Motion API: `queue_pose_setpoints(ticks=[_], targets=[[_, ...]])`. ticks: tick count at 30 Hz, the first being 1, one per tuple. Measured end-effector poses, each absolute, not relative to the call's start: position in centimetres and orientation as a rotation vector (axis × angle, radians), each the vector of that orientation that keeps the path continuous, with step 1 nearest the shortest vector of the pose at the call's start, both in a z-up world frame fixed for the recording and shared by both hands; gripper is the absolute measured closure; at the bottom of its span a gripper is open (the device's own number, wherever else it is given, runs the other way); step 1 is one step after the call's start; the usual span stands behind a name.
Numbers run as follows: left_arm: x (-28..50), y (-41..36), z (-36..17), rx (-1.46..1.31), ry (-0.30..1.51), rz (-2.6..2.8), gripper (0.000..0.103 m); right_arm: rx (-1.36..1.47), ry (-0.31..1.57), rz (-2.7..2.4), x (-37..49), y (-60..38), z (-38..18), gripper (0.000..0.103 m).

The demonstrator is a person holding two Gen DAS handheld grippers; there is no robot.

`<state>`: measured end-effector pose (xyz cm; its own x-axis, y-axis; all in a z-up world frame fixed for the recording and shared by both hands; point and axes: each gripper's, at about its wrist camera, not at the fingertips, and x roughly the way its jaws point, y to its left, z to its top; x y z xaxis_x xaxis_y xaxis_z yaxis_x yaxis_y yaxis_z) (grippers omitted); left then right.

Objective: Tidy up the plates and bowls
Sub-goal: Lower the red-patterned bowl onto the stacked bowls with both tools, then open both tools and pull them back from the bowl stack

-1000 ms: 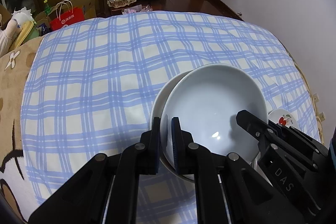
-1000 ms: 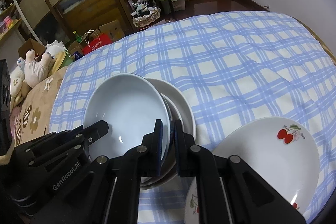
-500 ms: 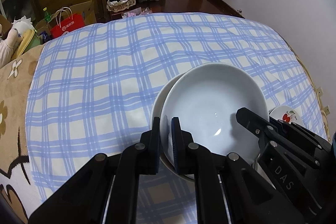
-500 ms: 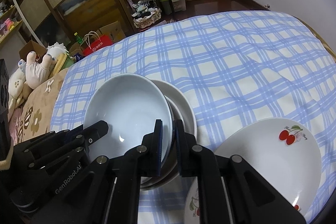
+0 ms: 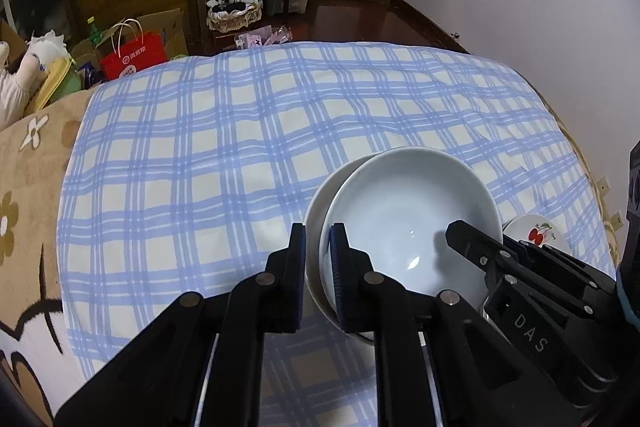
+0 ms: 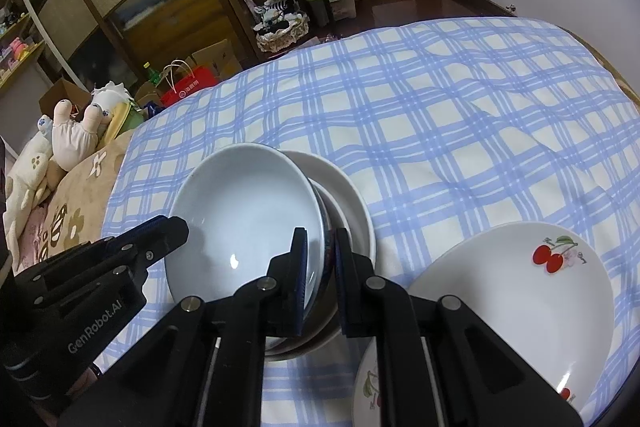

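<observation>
A pale white bowl (image 5: pixel 408 211) (image 6: pixel 248 203) sits on top of a stack of bowls and plates (image 6: pixel 352 203) on the blue plaid cloth. My left gripper (image 5: pixel 318 231) has the bowl's left rim between its jaws, which are opening slightly while its pads still sit against the rim. My right gripper (image 6: pixel 320 235) is shut on the bowl's opposite rim, one pad inside and one outside. Each gripper also shows in the other view: the right gripper (image 5: pixel 460 231) and the left gripper (image 6: pixel 176 227). A white plate with cherries (image 6: pixel 520 299) (image 5: pixel 536 231) lies right of the stack.
The plaid cloth (image 5: pixel 200 167) covers a bed with a tan flowered blanket (image 5: pixel 24 187) on its left. A second cherry plate (image 6: pixel 368 387) peeks out under the first. Plush toys (image 6: pixel 72 135), a red bag (image 5: pixel 136 55) and shelves stand beyond the bed.
The left gripper has shifted slightly, and the gap between its jaws is a touch wider. The bowl has stayed on the stack. The right gripper has kept still.
</observation>
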<state>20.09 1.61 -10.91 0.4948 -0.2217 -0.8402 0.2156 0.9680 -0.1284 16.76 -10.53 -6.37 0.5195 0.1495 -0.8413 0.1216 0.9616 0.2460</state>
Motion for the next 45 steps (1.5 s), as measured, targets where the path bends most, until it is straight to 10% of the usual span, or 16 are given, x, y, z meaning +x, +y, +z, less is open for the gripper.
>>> queue_pose_setpoints(ticks=[22,29,33,39,45], targets=[[20.3,5.7,-10.3,-0.005,1.036,-0.101,0.083,0.370,1.049,0.056,16.7,-10.4,-6.0,0.079],[20.3,6.0,-10.3,-0.033,1.048,-0.123,0.081,0.360,1.040,0.026,16.4,-10.9,-5.0,0.068],[20.4,5.9,-10.1,-0.031,1.045,-0.126,0.079,0.355,1.020,0.018,16.1,-10.9,-4.4,0.043],[20.3,6.1,-9.9,-0.017,1.035,-0.108,0.052,0.323,0.973,-0.032,15.7,-11.8,-3.1,0.002],[20.1,5.9,-9.4,0.029,0.989,-0.073,0.022,0.276,0.966,-0.071,15.6,-12.8,-3.0,0.000]])
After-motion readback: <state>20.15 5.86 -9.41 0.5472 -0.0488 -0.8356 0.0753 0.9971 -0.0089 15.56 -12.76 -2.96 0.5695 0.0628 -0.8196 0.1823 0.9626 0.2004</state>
